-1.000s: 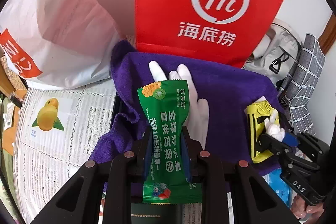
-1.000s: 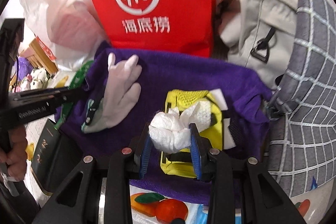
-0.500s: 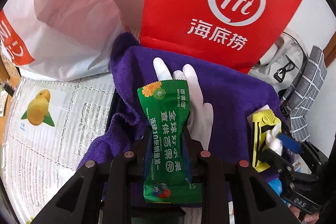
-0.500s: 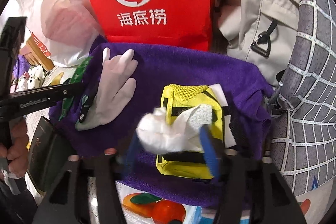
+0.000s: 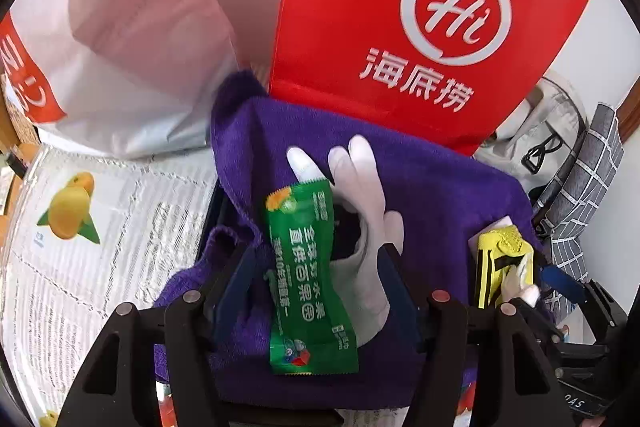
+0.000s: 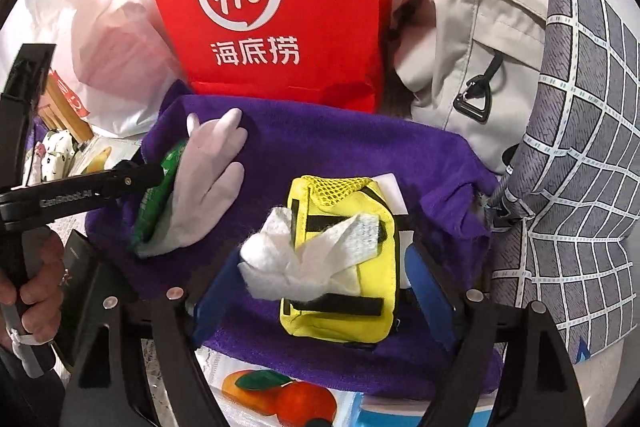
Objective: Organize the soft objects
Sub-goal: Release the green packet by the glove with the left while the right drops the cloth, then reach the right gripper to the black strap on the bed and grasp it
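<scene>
A purple towel (image 5: pixel 440 195) (image 6: pixel 340 147) is spread out and bears the soft things. A white glove (image 5: pixel 368 227) (image 6: pixel 204 187) lies on its left part. A green snack packet (image 5: pixel 304 275) (image 6: pixel 160 195) lies partly over the glove, between the spread fingers of my left gripper (image 5: pixel 320 267), which is open. A yellow pouch (image 6: pixel 344 259) (image 5: pixel 500 267) lies on the towel's right part with a crumpled white tissue (image 6: pixel 308 259) on it. My right gripper (image 6: pixel 320 283) is open around the tissue and pouch.
A red paper bag (image 5: pixel 420 19) (image 6: pixel 272 7) stands behind the towel. A white plastic bag (image 5: pixel 120 47) is at the left. A beige bag (image 6: pixel 472 47) and a grey checked cushion (image 6: pixel 580 167) are at the right. A fruit-print tablecloth (image 5: pixel 80 227) lies underneath.
Both grippers have opened. The left one let go of the green packet, now lying on the glove. The right one let go of the tissue, now resting on the yellow pouch.
</scene>
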